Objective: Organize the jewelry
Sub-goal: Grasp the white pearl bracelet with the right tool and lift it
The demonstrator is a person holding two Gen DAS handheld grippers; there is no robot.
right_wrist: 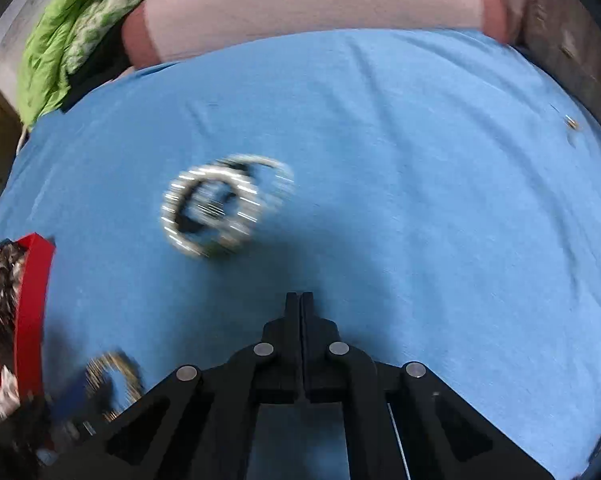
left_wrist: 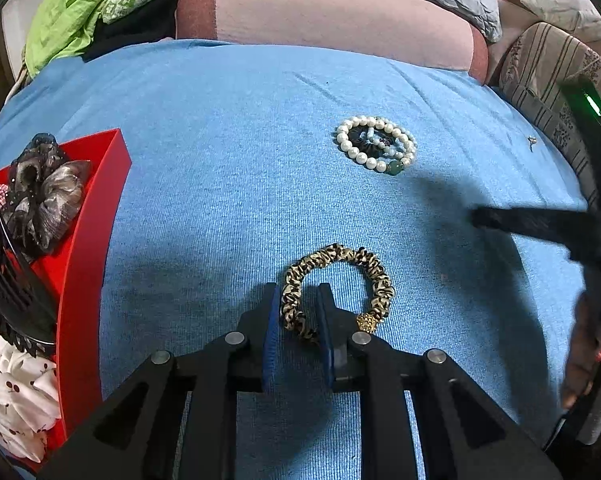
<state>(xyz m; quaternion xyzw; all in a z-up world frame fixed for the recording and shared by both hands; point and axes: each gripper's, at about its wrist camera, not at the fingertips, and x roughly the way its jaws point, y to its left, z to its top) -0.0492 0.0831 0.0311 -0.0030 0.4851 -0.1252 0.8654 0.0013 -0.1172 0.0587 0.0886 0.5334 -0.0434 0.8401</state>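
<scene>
A leopard-print scrunchie (left_wrist: 336,290) with a gold charm lies on the blue cloth (left_wrist: 228,168). My left gripper (left_wrist: 298,298) is open, its blue pads on either side of the scrunchie's left part. A pile of pearl bracelets (left_wrist: 376,144) with a green bead lies farther back; it shows blurred in the right wrist view (right_wrist: 220,208). My right gripper (right_wrist: 299,300) is shut and empty, above the cloth to the right of the bracelets. It appears in the left wrist view as a dark blurred finger (left_wrist: 540,220). The scrunchie shows blurred at lower left (right_wrist: 114,380).
A red tray (left_wrist: 88,248) at the left holds a grey scrunchie (left_wrist: 44,196), a black claw clip (left_wrist: 12,280) and a white scrunchie (left_wrist: 20,396). A small metal piece (left_wrist: 532,142) lies at the cloth's right. Pink and green bedding lies behind.
</scene>
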